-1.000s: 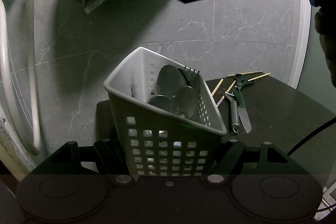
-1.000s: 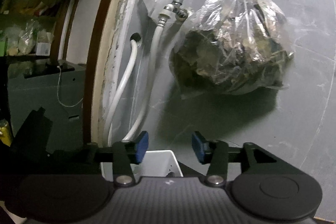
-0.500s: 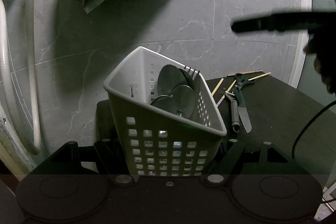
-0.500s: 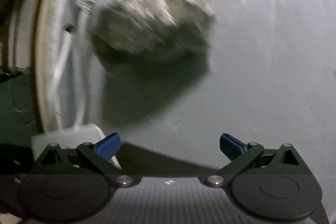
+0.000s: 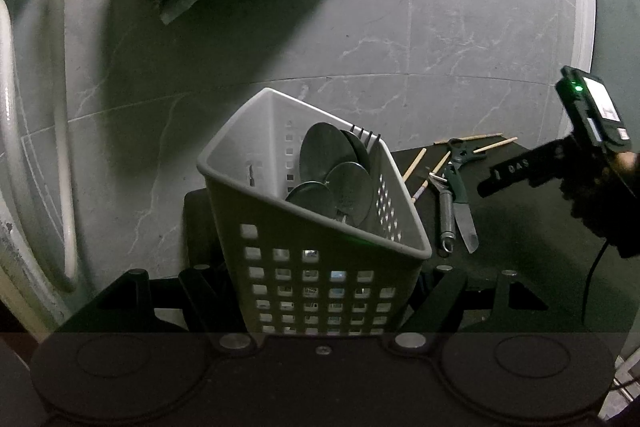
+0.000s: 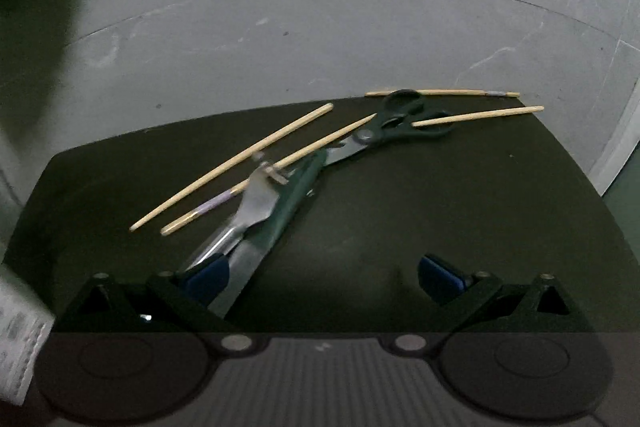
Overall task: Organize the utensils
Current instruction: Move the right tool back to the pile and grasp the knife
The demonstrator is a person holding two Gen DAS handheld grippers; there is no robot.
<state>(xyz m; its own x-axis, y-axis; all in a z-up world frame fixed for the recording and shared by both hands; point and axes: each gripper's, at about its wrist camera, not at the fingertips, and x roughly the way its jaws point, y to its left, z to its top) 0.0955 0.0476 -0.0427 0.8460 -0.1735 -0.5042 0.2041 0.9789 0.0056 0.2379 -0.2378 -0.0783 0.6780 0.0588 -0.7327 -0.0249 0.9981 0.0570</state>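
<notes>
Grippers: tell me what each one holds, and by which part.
Left gripper clamps the basket by its lower sides. Right gripper is open, holding nothing.

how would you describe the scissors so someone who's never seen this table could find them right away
Start at the dark table against the grey marbled wall, then go to the pile of loose utensils. The scissors lie at the pile's far end, nearest the wall, among pale wooden chopsticks. Unlike the green-handled knife beside them, they have two dark looped handles.

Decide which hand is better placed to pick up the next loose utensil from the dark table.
Right: its open tongs hang empty over the green-handled knife, while the left tongs grip the white perforated plastic caddy.
</notes>
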